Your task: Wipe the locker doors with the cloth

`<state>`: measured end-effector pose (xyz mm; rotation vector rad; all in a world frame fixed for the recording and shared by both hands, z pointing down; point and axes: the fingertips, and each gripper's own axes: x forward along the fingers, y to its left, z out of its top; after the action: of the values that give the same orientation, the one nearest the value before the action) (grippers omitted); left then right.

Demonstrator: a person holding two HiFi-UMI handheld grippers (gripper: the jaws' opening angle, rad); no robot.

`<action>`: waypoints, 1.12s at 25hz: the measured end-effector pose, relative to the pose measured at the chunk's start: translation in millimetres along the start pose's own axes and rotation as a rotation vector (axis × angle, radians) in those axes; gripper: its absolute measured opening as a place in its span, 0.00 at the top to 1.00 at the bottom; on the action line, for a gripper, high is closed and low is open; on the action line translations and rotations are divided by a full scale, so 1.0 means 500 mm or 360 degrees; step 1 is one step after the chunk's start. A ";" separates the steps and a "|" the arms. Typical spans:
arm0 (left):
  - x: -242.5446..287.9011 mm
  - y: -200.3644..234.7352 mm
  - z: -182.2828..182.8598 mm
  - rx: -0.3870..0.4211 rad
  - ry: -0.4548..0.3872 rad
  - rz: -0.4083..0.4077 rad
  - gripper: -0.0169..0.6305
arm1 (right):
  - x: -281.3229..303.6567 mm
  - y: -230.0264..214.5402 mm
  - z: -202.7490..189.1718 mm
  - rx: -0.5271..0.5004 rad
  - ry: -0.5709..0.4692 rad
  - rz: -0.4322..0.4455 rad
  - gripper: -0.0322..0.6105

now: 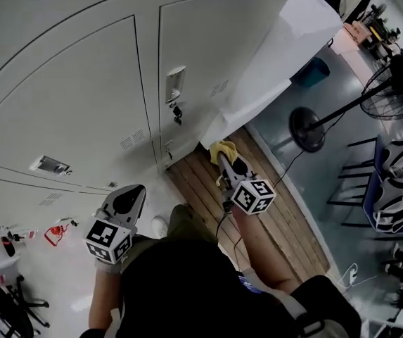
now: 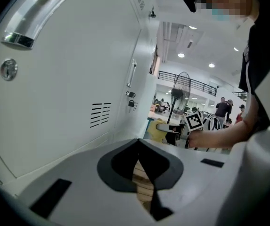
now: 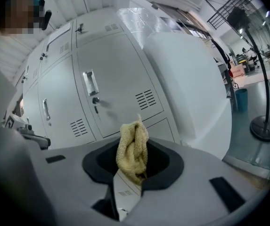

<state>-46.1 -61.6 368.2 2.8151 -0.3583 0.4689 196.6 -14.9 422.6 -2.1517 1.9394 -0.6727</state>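
Pale grey locker doors (image 1: 74, 97) fill the upper left of the head view. My right gripper (image 1: 226, 159) is shut on a bunched yellow cloth (image 1: 224, 149), held low near the locker base. In the right gripper view the cloth (image 3: 133, 149) sticks up from the jaws, short of a lower locker door (image 3: 111, 79) with a handle and a lock. My left gripper (image 1: 132, 194) hangs lower left with its jaws closed and nothing between them. Its own view shows a door (image 2: 54, 88) close on the left and the cloth (image 2: 157, 130) farther off.
A white sheet (image 1: 278, 41) leans against the lockers' right end. Wooden planks (image 1: 271, 224) cover the floor under me. A standing fan (image 1: 391, 83) with a round base (image 1: 306, 129), a blue bin (image 1: 315, 69) and chairs (image 1: 391, 182) stand to the right.
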 end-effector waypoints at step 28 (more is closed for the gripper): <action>0.122 -0.026 -0.075 -0.0326 -0.0014 0.0563 0.96 | 0.305 -0.292 0.029 -0.0240 0.0336 0.0034 0.77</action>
<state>3.1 -50.5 420.6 2.5603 -0.8619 0.4609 342.6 -145.3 503.0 -2.2226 2.1810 -0.8033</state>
